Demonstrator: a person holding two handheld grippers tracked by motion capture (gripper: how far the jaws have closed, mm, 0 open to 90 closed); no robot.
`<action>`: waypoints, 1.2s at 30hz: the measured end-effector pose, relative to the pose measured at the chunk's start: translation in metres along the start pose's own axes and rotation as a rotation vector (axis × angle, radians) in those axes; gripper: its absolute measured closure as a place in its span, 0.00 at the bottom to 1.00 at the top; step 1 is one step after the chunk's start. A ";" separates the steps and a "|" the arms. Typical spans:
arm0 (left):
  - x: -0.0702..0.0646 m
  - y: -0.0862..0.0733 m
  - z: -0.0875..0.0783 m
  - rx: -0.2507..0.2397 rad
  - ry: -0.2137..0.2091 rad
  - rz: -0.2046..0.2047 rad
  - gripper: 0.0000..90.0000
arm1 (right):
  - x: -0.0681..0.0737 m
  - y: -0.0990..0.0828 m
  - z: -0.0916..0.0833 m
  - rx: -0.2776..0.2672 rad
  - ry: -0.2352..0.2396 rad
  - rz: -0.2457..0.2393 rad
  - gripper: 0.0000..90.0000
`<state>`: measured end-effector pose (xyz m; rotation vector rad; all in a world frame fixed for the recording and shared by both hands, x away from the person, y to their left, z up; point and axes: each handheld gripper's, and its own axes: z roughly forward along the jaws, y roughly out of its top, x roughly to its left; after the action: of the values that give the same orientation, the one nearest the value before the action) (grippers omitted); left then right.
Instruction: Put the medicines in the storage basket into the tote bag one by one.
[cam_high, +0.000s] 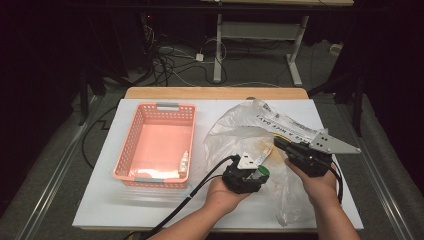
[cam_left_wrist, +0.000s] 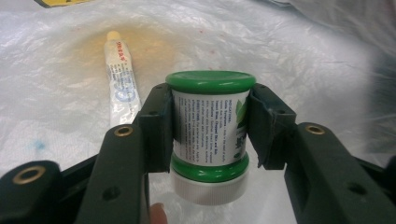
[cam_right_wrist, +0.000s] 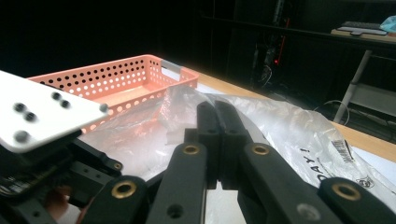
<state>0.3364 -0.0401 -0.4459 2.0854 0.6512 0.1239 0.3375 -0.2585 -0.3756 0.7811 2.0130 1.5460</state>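
- The white table (cam_high: 150, 210) takes the middle of the high view, and all the other things lie on it.
- The clear plastic bag (cam_high: 240, 132) is spread in the right half of the high view, crumpled, with black printing near its upper edge. In the right gripper view the bag (cam_right_wrist: 289, 126) runs from the centre to the lower right.
- The pink basket (cam_high: 131, 145) stands left of the centre in the high view, just beside the bag. A small white tube lies inside it near the lower right corner. In the right gripper view the basket (cam_right_wrist: 116, 79) is in the upper left.
- The right gripper (cam_high: 279, 144) is at the right of the centre in the high view, held by the right hand (cam_high: 316, 187). Its jaws are pressed together on a fold of the bag; the right gripper view shows the film pinched between them.
- The left gripper (cam_left_wrist: 210, 128) rises from the bottom in its own view. Its pads are clamped on both sides of the green jar. In the high view it sits low in the centre, at the mouth of the bag, held by the left hand (cam_high: 222, 195).
- The green jar (cam_left_wrist: 209, 126) is in the centre of the left gripper view, between the jaws. It has a green lid, a white label and a white base, and it is above the bag's film.
- A white tube (cam_left_wrist: 121, 77) lies on the film in the upper left of the left gripper view, near the jar but apart from it.
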 end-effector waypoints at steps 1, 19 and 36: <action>0.001 0.000 0.003 -0.003 0.003 0.000 0.60 | 0.000 0.000 0.000 -0.001 0.000 0.000 1.00; 0.005 0.017 0.045 -0.020 0.034 0.009 0.60 | -0.003 0.000 -0.001 -0.005 -0.003 0.008 1.00; 0.007 0.017 0.069 -0.037 0.045 0.003 0.60 | -0.005 -0.002 -0.002 -0.004 -0.007 0.007 1.00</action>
<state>0.3718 -0.0958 -0.4730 2.0528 0.6681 0.1844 0.3398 -0.2634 -0.3766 0.7919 2.0037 1.5492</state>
